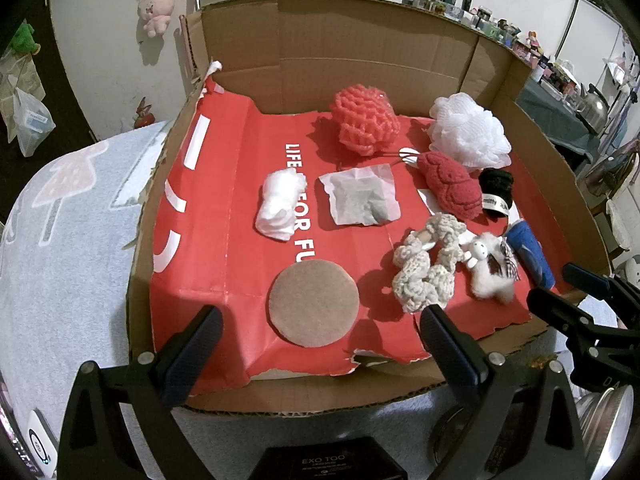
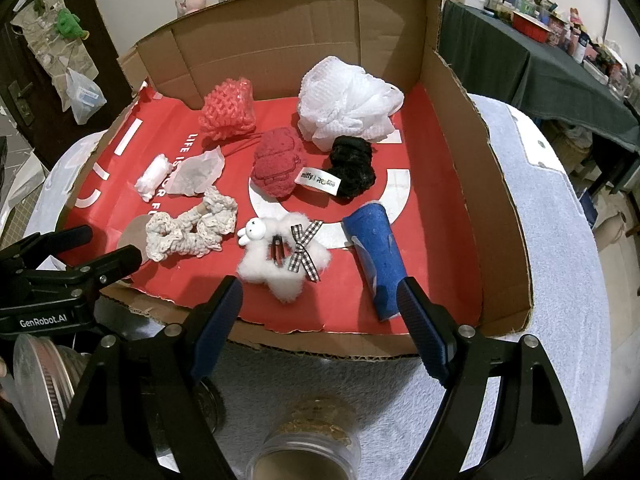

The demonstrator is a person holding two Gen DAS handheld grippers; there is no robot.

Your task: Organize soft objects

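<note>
Soft things lie in a flat cardboard box (image 1: 352,36) with a red floor (image 2: 432,184): a coral mesh puff (image 1: 366,120), a white bath pouf (image 1: 468,130), a red knit piece (image 1: 450,184), a black scrunchie (image 2: 352,166), a blue foam roll (image 2: 378,260), a white fluffy star clip (image 2: 286,262), a cream crochet scrunchie (image 1: 426,260), a white cotton wad (image 1: 278,204), a tissue sachet (image 1: 360,198) and a tan round pad (image 1: 313,305). My left gripper (image 1: 320,332) is open at the box's front edge, above the pad. My right gripper (image 2: 320,300) is open, between the star clip and the blue roll.
The box stands on a pale towel-covered table (image 2: 560,240). Glass jars (image 2: 304,436) sit just below my grippers. A cluttered dark table (image 2: 520,52) stands at the right; plush toys (image 1: 156,8) hang on the back wall.
</note>
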